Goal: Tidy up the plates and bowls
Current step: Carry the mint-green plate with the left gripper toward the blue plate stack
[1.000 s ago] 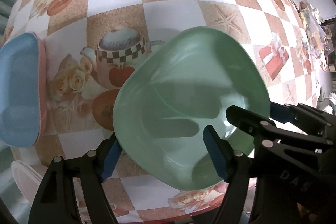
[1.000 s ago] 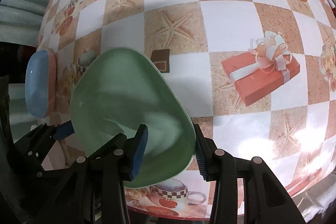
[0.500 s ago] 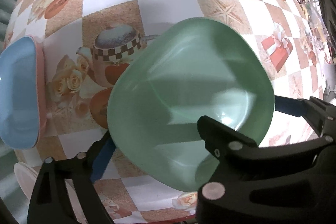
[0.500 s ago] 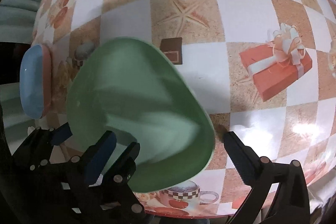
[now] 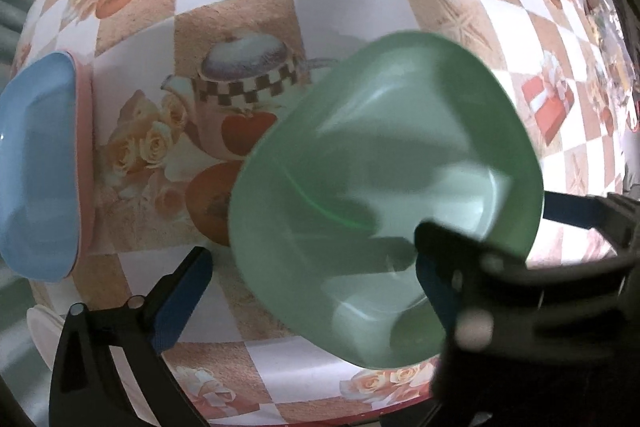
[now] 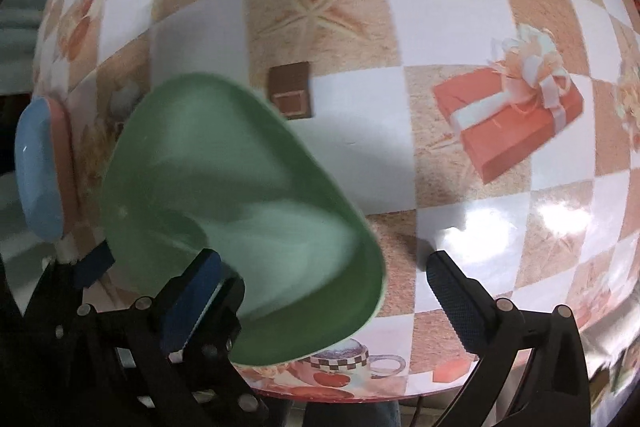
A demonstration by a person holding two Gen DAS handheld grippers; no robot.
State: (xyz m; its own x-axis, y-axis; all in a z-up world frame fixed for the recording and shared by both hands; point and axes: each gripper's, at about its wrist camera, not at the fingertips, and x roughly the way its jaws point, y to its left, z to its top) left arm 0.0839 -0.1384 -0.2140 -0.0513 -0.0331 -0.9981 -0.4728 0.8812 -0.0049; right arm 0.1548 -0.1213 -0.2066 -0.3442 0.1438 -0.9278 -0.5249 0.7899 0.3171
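One glossy rounded-square green bowl (image 5: 384, 163), smooth plastic

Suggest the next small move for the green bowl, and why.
Probably close the left gripper on the green bowl rim. Its jaws and those of the right gripper have just been opening; neither pinches the bowl. The left straddles the rim, one finger inside, one outside. The blue bowl stack sits to its left.

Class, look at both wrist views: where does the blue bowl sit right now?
The blue bowl sits nested in a pink one at the far left of both views, left of the green bowl.
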